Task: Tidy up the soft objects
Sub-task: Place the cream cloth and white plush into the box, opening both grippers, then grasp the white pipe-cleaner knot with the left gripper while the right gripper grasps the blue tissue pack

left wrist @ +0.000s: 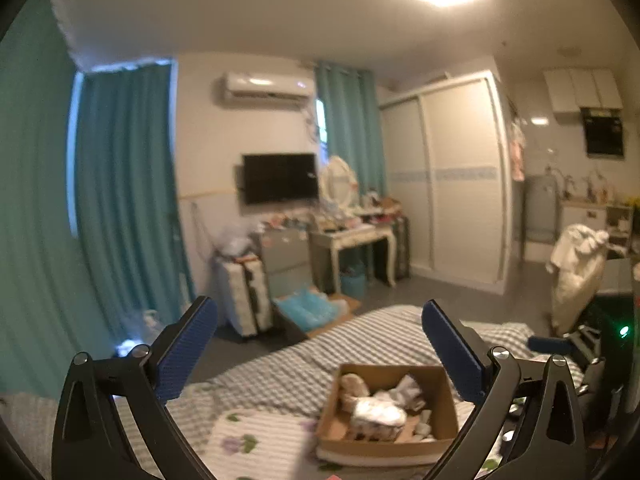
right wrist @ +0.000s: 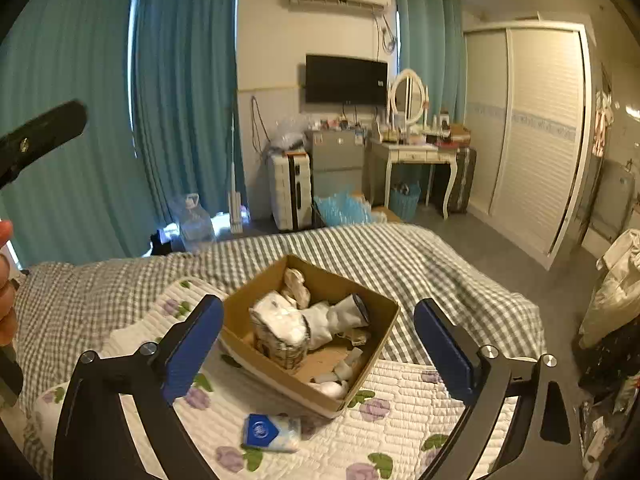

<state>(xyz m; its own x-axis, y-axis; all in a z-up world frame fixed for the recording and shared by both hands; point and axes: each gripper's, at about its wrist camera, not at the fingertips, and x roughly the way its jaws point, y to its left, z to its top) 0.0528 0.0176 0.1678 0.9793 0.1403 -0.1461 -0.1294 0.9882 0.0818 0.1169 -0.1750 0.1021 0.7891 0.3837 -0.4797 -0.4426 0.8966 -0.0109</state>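
Note:
An open cardboard box (right wrist: 372, 356) sits on a white quilted mat with purple flowers (right wrist: 400, 432) on the bed. It holds several soft white cloth items (right wrist: 280, 320). A small tissue pack with a blue label (right wrist: 270, 432) lies on the mat in front of the box. My right gripper (right wrist: 318, 348) is open and empty, held above the box. My left gripper (left wrist: 320, 350) is open and empty, raised above the bed, with the box (left wrist: 446, 396) low between its fingers. The left gripper's finger (right wrist: 44, 128) shows at the left edge of the right wrist view.
The bed has a grey checked cover (right wrist: 400, 256). Beyond it stand teal curtains (right wrist: 180, 100), a suitcase (right wrist: 290, 188), a dressing table (right wrist: 412, 156), a TV (right wrist: 346, 78) and a white wardrobe (right wrist: 528, 128). A pile of white cloth (left wrist: 576, 272) hangs at right.

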